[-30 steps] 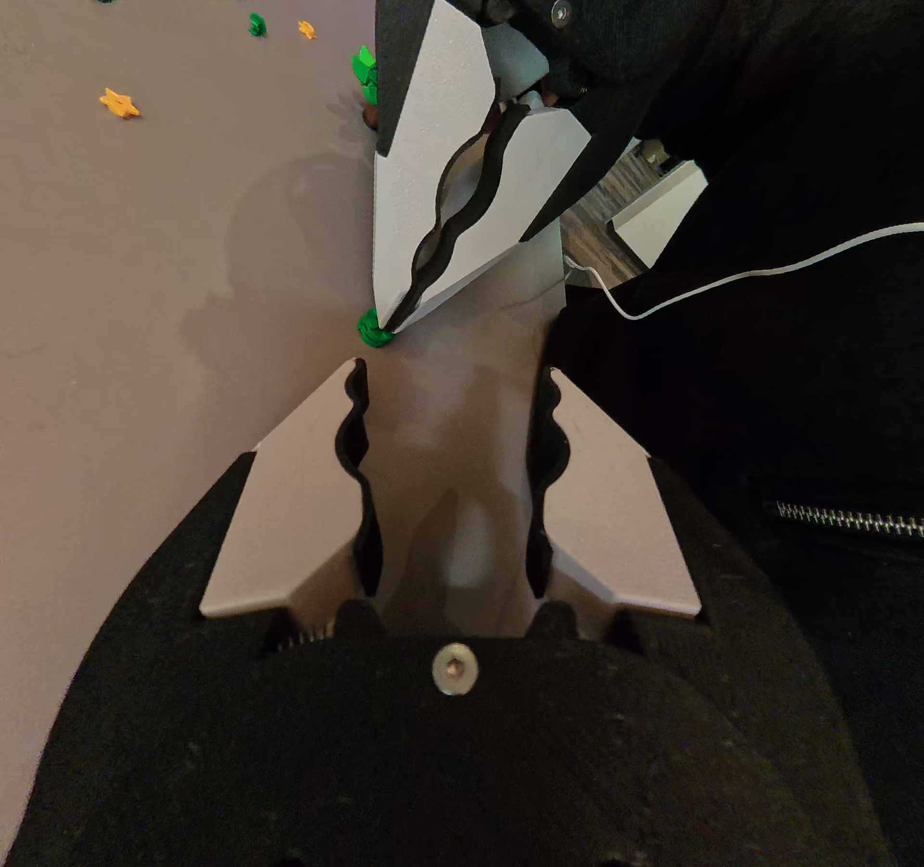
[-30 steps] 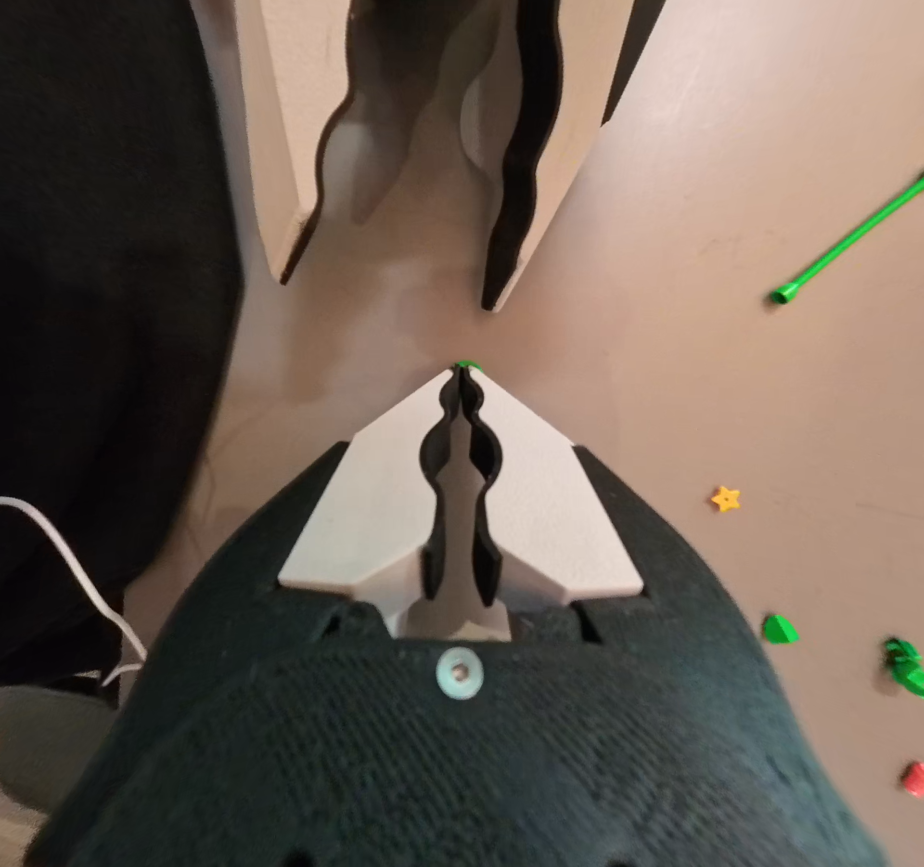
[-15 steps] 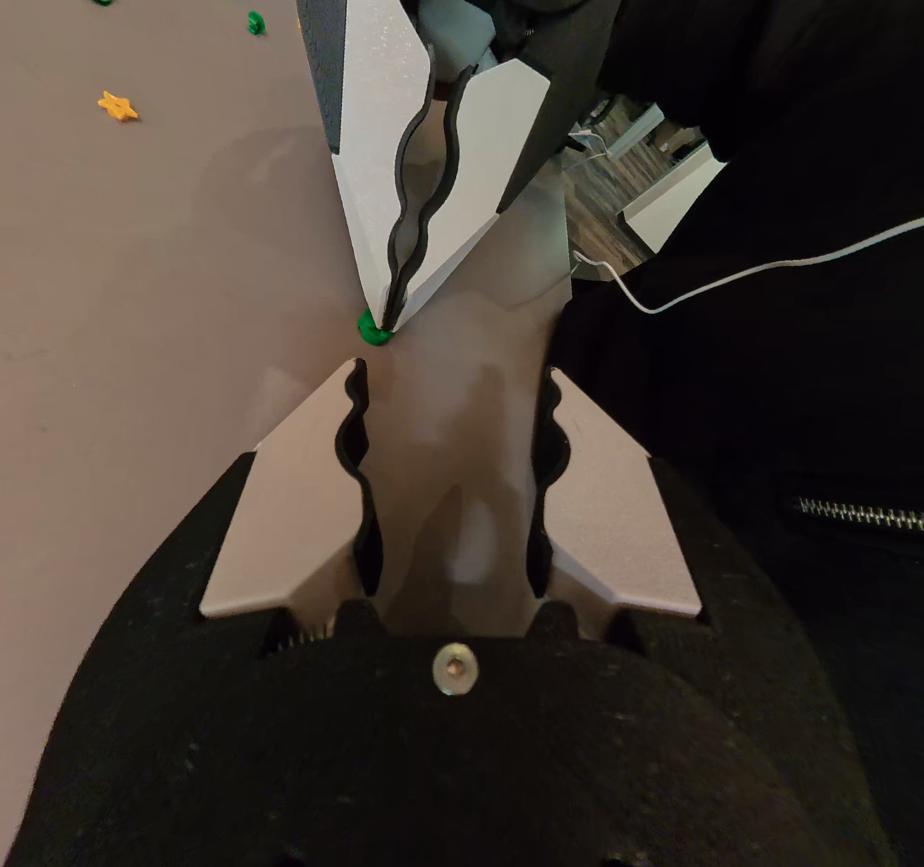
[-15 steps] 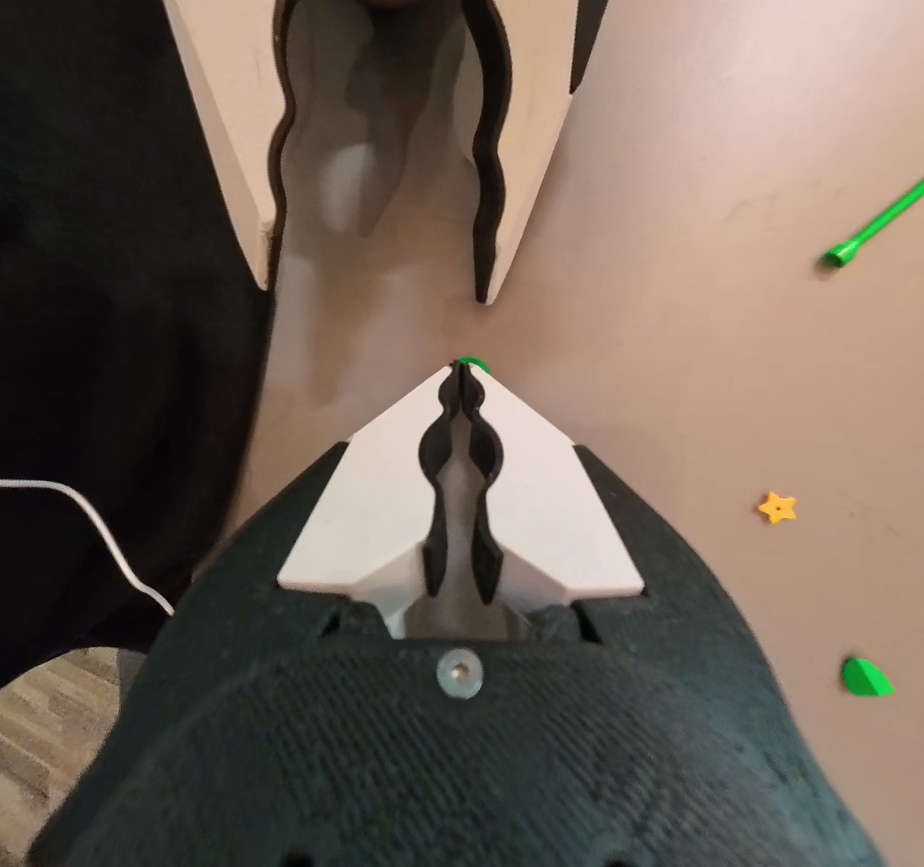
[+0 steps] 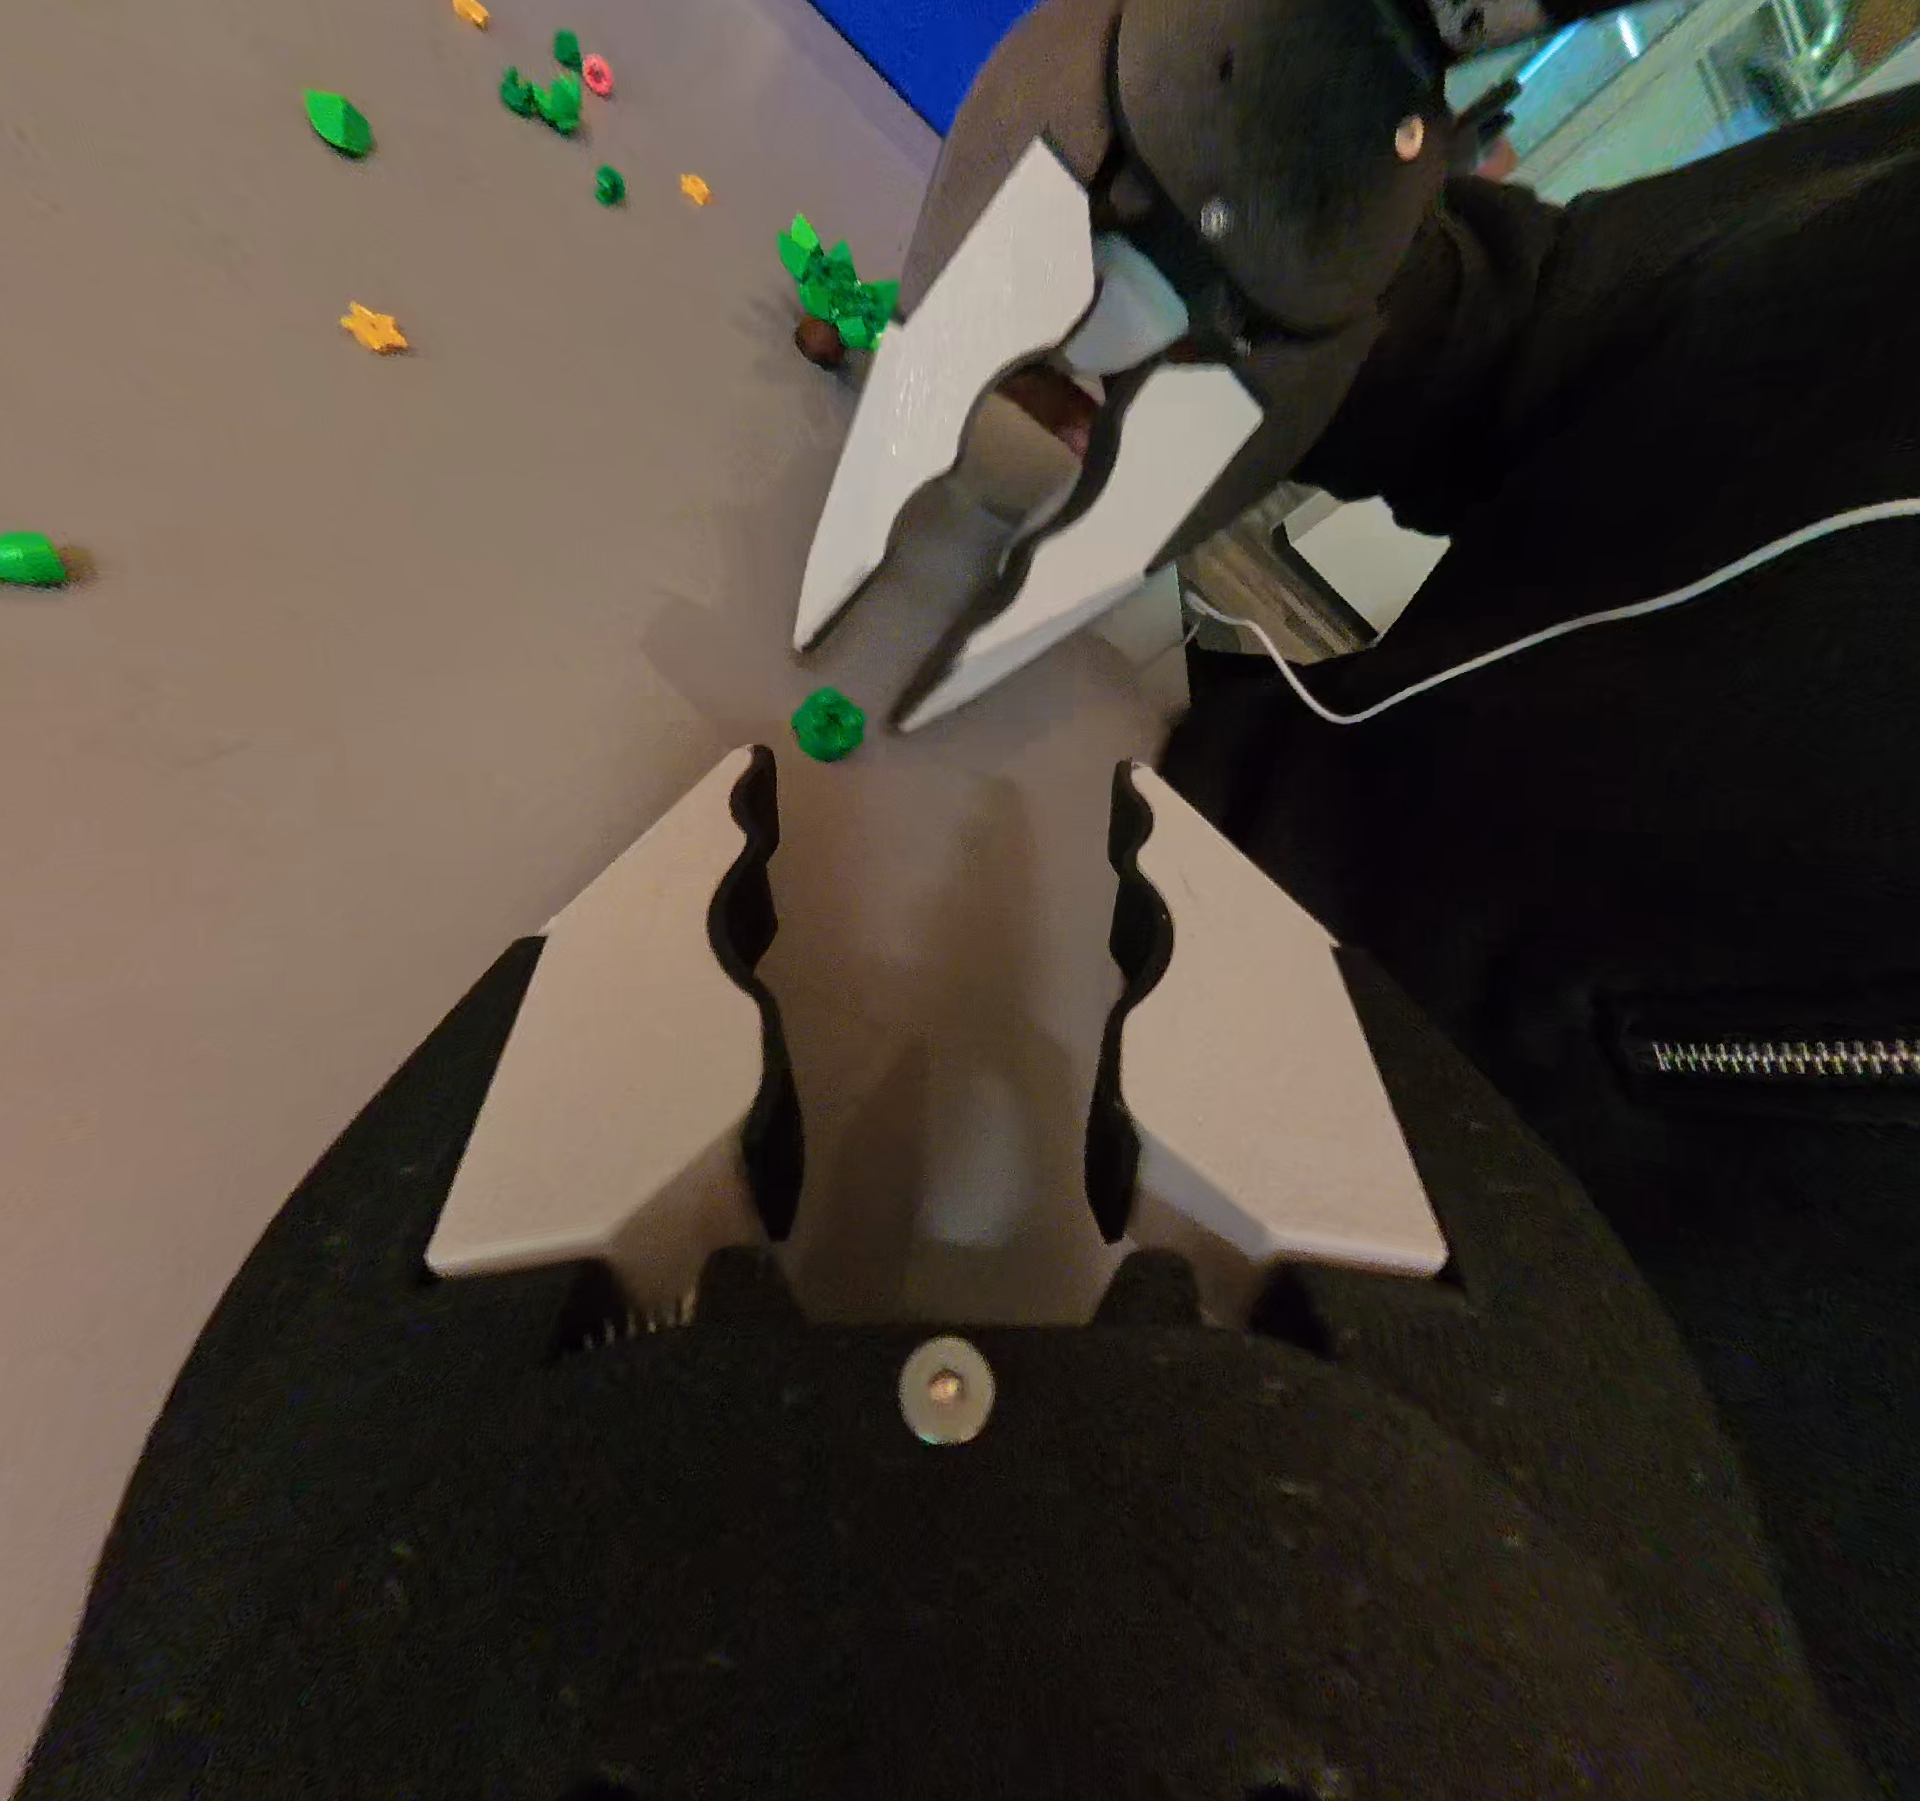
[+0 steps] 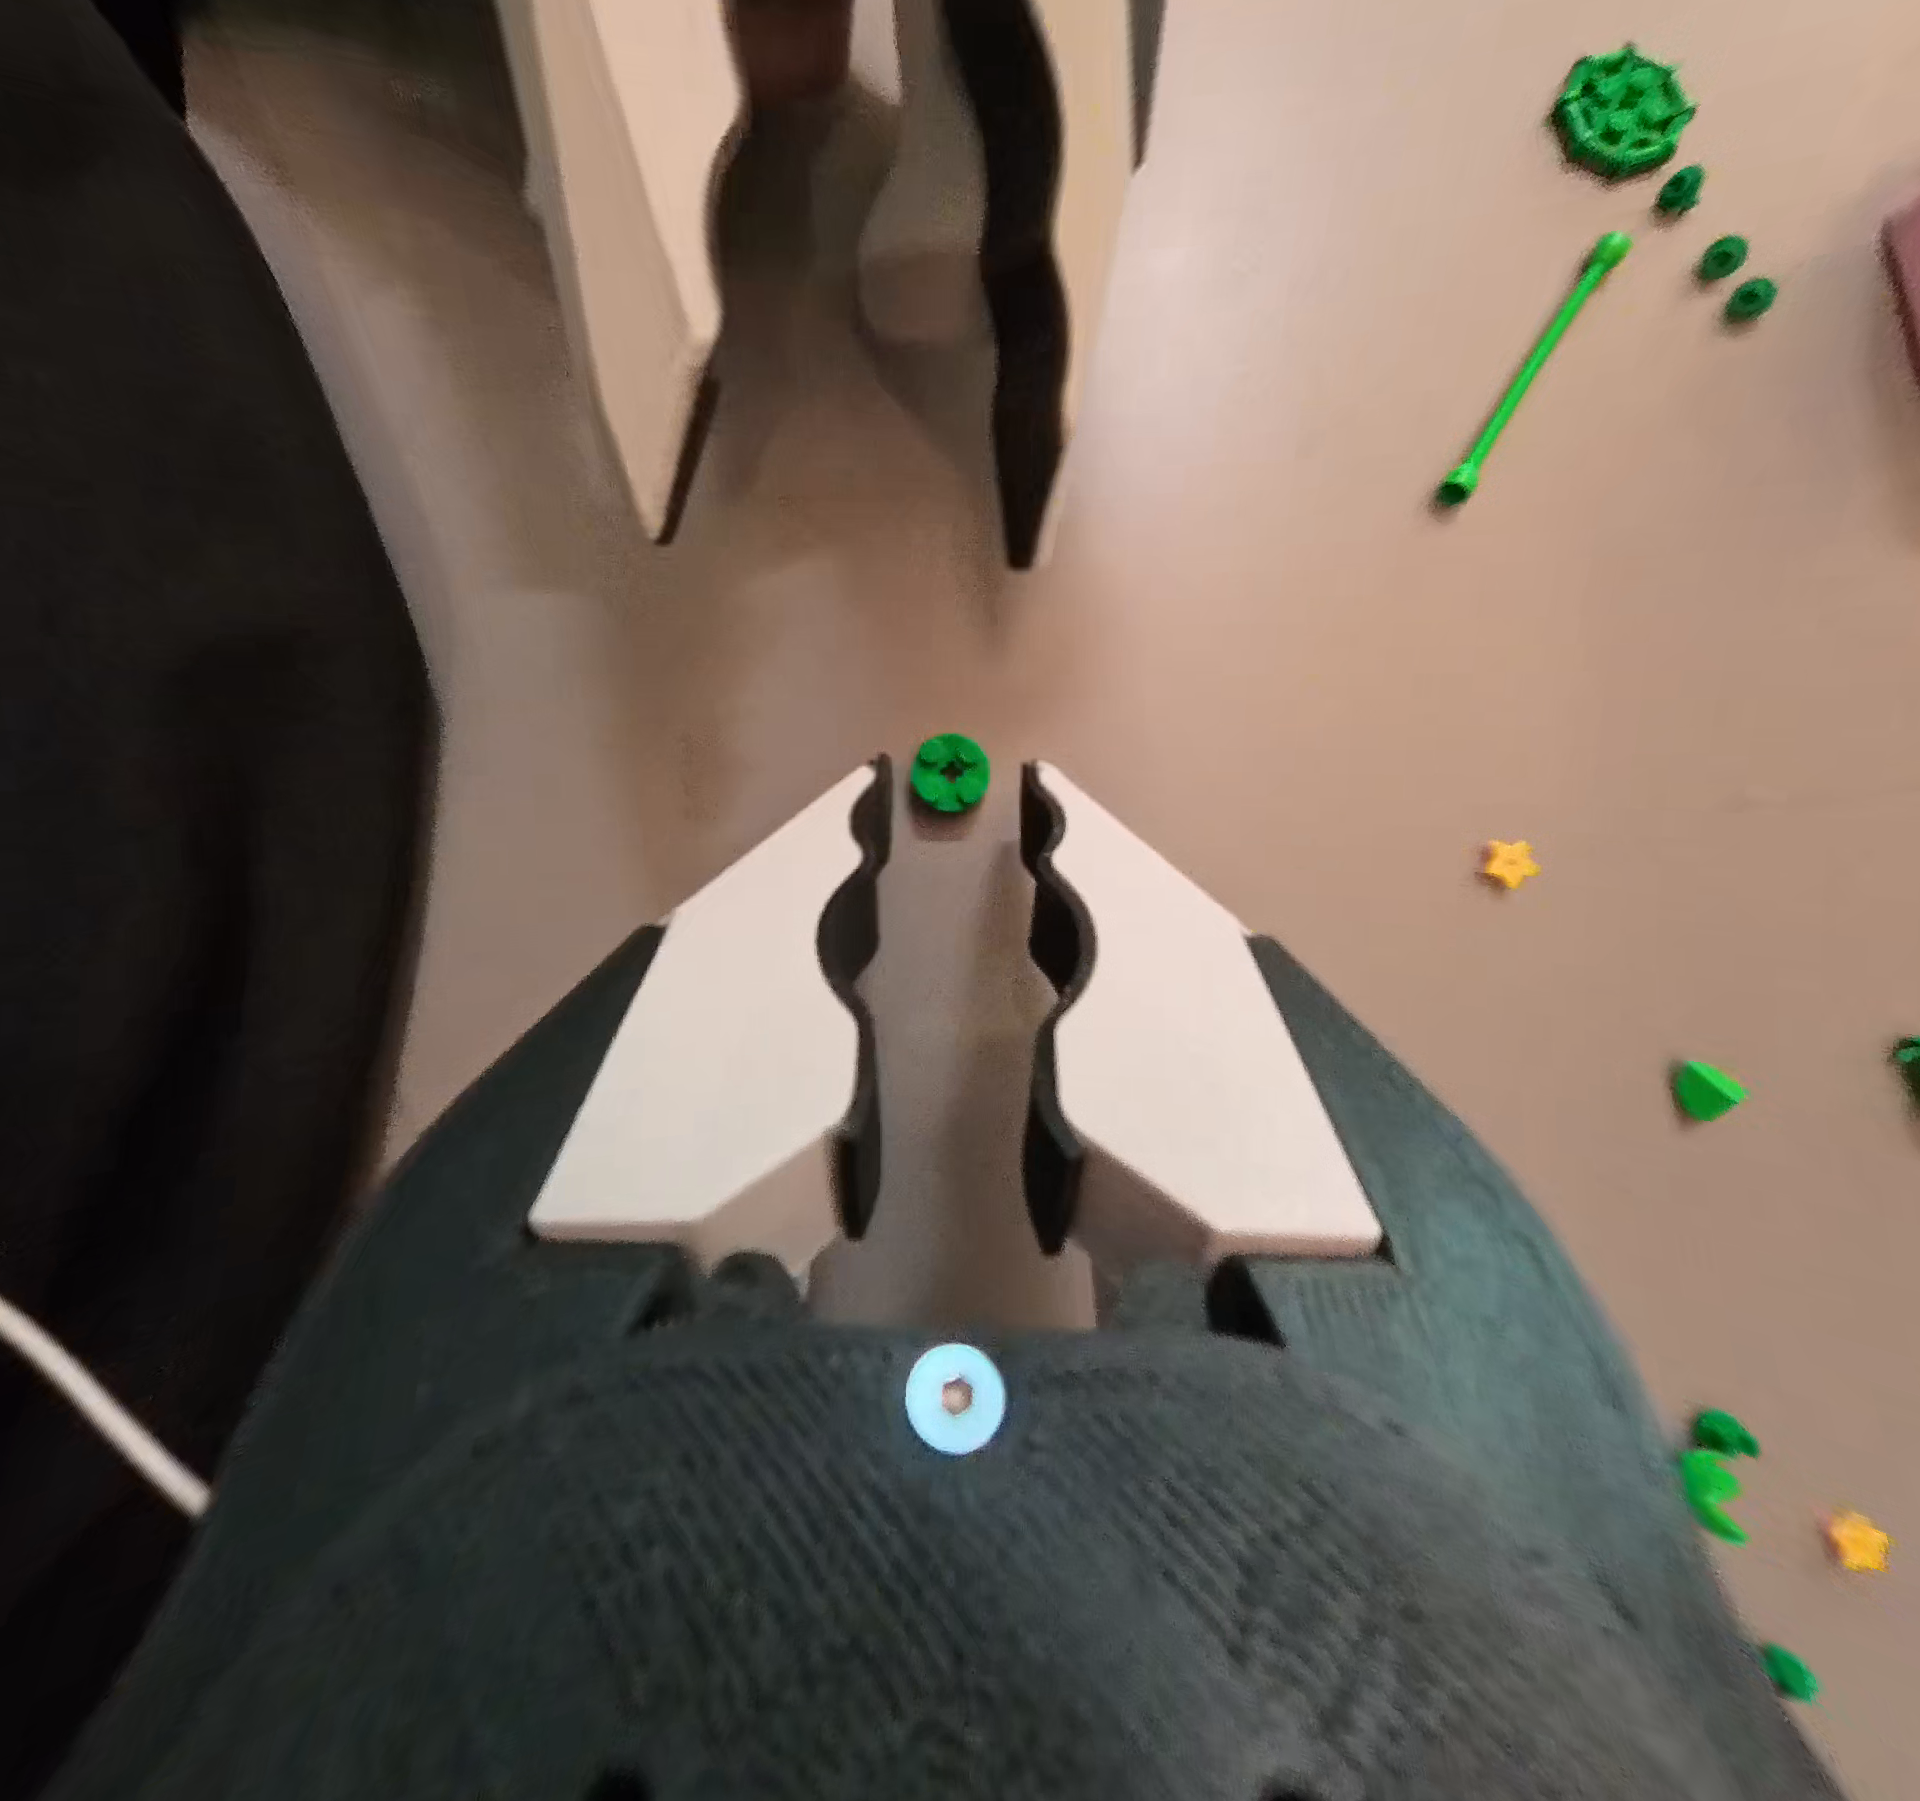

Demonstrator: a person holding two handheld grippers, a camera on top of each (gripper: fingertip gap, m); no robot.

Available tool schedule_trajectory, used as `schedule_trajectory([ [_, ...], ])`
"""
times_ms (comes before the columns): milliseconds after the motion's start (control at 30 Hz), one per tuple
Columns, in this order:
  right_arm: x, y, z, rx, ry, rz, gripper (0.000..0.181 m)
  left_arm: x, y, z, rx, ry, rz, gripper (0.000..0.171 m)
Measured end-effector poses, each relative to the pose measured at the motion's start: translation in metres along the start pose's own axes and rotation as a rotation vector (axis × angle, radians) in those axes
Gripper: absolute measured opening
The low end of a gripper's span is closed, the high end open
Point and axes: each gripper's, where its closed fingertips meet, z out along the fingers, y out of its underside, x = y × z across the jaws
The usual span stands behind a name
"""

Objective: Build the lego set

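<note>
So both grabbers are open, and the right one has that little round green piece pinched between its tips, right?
Not quite. Both are open, but the round green piece is not pinched. In the right wrist view it lies on the table just ahead of the right gripper, with a gap on each side. The left gripper is open too.

A small round green lego piece [image 6: 950,770] with a cross-shaped centre hole lies flat on the table, free of both grippers, just off the right gripper's parted fingertips. Loose parts are scattered well apart from it: a large round green plate [image 6: 1621,112], three small green round studs [image 6: 1725,257], a thin green rod [image 6: 1527,371] lying flat, a yellow star [image 6: 1509,862], and a green leaf piece [image 6: 1704,1092]. A built green leafy cluster [image 5: 836,291] sits farther off.
</note>
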Motion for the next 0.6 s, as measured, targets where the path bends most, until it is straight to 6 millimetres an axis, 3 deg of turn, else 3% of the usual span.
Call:
schedule_trajectory([
  [133, 0.000, 0.006, 0.010, -0.003, 0.027, 0.027, 0.014, -0.001, -0.007, -0.003, 0.032, -0.023, 0.059, 0.058],
  [267, 0.009, -0.001, 0.005, 0.055, 0.075, 0.024, 0.014, -0.003, -0.017, -0.008, 0.085, -0.058, 0.121, 0.056],
  [433, 0.025, -0.061, -0.048, 0.431, 0.427, -0.323, 0.014, -0.003, -0.042, -0.016, 0.254, -0.002, 0.058, 0.047],
  [600, 0.026, -0.065, -0.058, 0.412, 0.659, -0.585, 0.014, 0.015, -0.072, -0.012, 0.418, 0.164, -0.019, 0.022],
])
